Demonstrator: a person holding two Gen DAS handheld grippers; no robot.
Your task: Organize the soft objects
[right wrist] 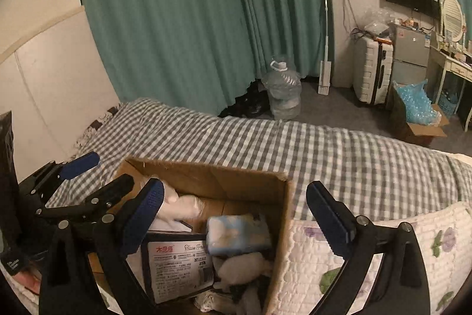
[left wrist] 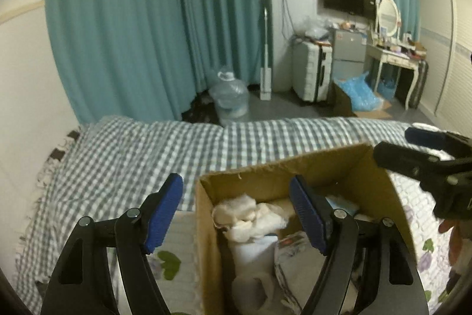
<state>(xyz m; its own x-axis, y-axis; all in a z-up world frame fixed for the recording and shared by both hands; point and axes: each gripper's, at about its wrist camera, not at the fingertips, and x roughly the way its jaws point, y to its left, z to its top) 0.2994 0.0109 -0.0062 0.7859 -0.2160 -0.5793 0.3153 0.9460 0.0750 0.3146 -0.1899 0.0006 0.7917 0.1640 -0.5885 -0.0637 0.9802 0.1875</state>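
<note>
Cardboard box, brown and open-topped (left wrist: 295, 167), sits on the bed's grey-and-white checked cover (left wrist: 132, 149), and the soft things lie inside it, below and ahead of both tools. The left tool (left wrist: 236, 214) hangs spread wide and empty, one blue pad outside the box's left wall, the other over the crumpled white cloth (left wrist: 250, 214). The right tool (right wrist: 236, 220), equally wide and empty, straddles the right wall, with the pale blue wipes packet (right wrist: 236, 229) just below. By my reading, each tool is nearer its own item, and any grasp means reaching down.
</note>
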